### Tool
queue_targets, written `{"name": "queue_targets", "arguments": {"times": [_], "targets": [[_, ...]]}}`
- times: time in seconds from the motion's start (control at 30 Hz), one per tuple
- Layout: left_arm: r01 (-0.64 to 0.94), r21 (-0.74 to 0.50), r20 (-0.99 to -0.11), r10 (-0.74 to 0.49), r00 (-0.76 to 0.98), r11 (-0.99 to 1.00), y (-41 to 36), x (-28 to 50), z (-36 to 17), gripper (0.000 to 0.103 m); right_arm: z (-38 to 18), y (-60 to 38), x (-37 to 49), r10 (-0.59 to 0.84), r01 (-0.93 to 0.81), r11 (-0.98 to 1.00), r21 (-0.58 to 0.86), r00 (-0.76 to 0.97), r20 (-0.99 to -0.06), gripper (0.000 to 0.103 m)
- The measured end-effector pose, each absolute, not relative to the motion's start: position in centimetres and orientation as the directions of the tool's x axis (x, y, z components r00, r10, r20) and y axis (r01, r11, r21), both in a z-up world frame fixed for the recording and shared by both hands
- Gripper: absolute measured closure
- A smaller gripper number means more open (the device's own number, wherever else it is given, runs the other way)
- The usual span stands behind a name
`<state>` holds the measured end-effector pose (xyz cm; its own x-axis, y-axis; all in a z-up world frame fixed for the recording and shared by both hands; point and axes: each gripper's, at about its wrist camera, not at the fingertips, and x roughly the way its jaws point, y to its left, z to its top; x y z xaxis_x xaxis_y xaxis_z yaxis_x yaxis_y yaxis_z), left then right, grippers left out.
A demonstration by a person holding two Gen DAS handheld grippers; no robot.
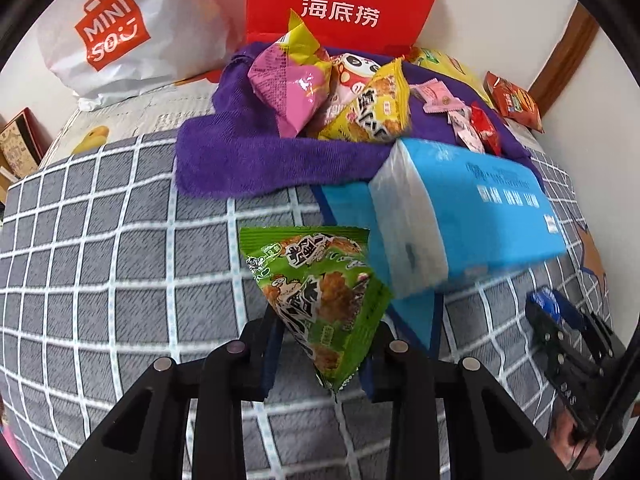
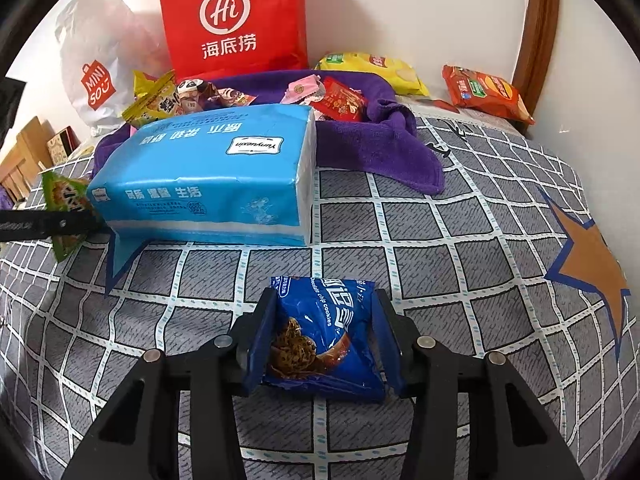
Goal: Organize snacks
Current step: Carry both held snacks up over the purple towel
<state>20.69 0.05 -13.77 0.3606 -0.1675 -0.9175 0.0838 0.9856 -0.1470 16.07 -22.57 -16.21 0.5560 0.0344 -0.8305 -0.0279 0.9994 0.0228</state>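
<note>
Left tongs (image 1: 320,344): clamped on green triangular snack packet (image 1: 320,296), held above checked bedspread (image 1: 100,240). Right tongs (image 2: 324,336): clamped on blue cookie packet (image 2: 324,332), just above bedspread. Beyond: blue tissue pack (image 2: 208,176); purple towel (image 1: 248,152) bearing assorted snacks; red bag (image 2: 232,20) against wall.

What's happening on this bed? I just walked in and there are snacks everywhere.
A person is sorting snacks with a handheld gripper in each hand. The left gripper is shut on a green triangular snack packet, and the right gripper is shut on a blue chocolate chip cookie packet. A blue tissue pack lies on the checked bedspread between them. More snacks sit piled on a purple towel in front of a red bag.
</note>
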Motion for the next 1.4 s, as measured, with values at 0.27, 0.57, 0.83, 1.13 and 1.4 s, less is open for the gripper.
{"name": "queue_targets", "arguments": {"times": [0.27,0.57,0.83,1.13,1.4], "targets": [[0.083,-0.132,-0.915,-0.153,0.373,0.988,0.2,18.8,-14.1,0.073,-16.2,-22.5,15.7,0.028,-0.025,1.0,0.017,0.554,-0.832,0.056],[0.077,-0.122,-0.89,-0.144,0.433,0.99,0.1,17.9,-14.2,0.073,-16.2,-22.6,15.7,0.037,-0.022,0.999,0.029,0.553,-0.833,0.055],[0.071,-0.065,-0.825,-0.094,0.557,0.995,-0.4,16.4,-14.7,0.071,-16.3,-22.5,15.7,0.028,-0.022,1.0,0.019,0.551,-0.834,0.053],[0.075,-0.104,-0.819,-0.128,0.559,0.992,0.0,16.2,-14.7,0.067,-16.3,-22.6,15.7,0.034,-0.029,0.999,0.022,0.551,-0.834,0.052],[0.112,-0.06,-0.827,-0.113,0.551,0.992,-1.3,16.3,-14.7,0.055,-16.4,-22.5,15.8,0.04,-0.033,0.999,0.027,0.549,-0.835,0.047]]}}
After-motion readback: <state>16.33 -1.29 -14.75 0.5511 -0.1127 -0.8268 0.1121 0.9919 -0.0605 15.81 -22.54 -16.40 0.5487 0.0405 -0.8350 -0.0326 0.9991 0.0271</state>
